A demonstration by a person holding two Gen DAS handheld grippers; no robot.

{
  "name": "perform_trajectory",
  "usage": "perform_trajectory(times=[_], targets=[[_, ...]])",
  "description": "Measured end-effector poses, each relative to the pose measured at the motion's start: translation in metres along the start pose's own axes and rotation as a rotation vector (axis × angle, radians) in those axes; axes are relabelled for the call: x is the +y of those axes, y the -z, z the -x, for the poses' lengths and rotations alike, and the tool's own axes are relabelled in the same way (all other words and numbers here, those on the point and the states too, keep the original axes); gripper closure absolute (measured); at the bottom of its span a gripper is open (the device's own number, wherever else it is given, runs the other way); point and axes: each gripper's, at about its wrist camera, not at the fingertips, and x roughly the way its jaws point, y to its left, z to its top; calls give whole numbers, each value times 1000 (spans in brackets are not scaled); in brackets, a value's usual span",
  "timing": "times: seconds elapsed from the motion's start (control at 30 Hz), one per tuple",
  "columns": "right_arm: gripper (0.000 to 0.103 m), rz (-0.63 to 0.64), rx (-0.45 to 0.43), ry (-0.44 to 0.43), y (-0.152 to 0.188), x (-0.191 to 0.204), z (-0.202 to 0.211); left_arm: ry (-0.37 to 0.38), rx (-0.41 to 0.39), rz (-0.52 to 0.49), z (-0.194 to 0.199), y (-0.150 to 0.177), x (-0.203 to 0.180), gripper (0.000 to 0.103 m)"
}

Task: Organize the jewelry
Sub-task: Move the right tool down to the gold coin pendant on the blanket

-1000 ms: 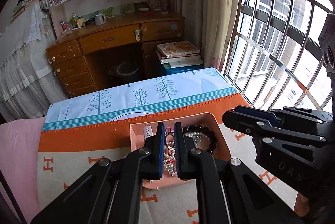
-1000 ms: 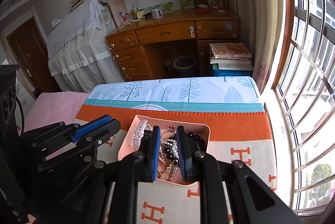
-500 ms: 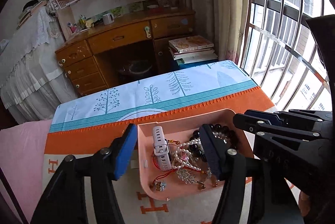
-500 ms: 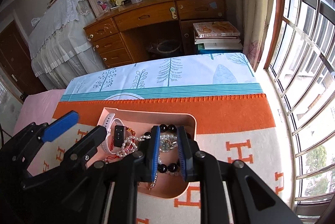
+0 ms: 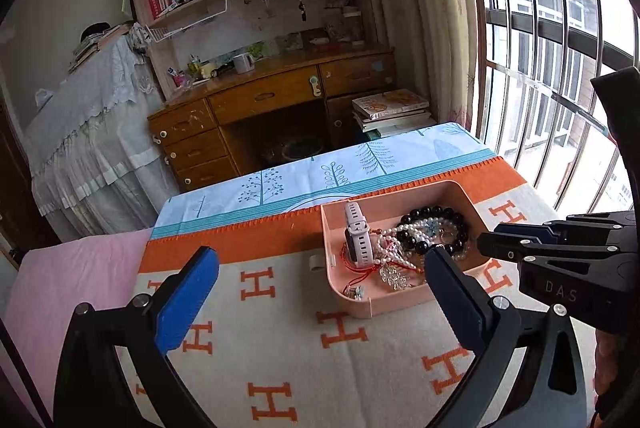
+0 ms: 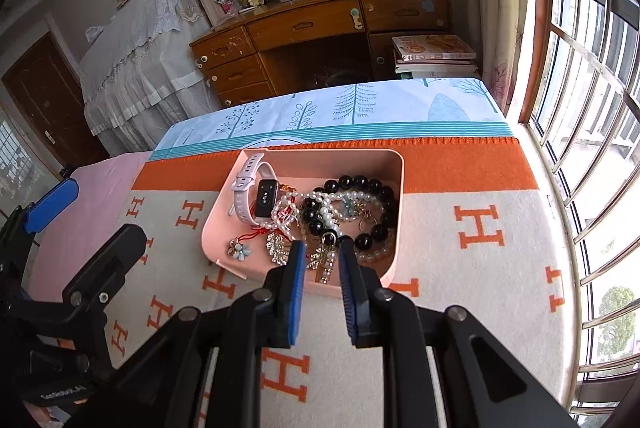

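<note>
Both tools were matte black, angular linkages joined by round silver screws. The left gripper carried bright blue pads on broad fingers, and the right gripper bore ribbed blue pads on narrower fingers. White "DAS" lettering marked the right gripper's black body in the left wrist view.

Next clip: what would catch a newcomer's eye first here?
The pink tray heaped with tangled jewelry sits mid-blanket: a black bead bracelet at its right, a white smartwatch at its left. The left gripper gapes wide just short of the tray, while the right gripper hovers over its near edge.
</note>
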Motion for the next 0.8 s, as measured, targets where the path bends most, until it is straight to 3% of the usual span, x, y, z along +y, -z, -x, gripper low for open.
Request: perform_trajectory(times=[0.13,0.3,0.8], targets=[[86,20,-35,7,17,12,22,22,16,61,17,17,10,1],[68,59,-57,0,43,25,44,38,24,99,38,42,18,1],[67,145,-18,-5,115,49,51,32,107,155,49,121,27,1]])
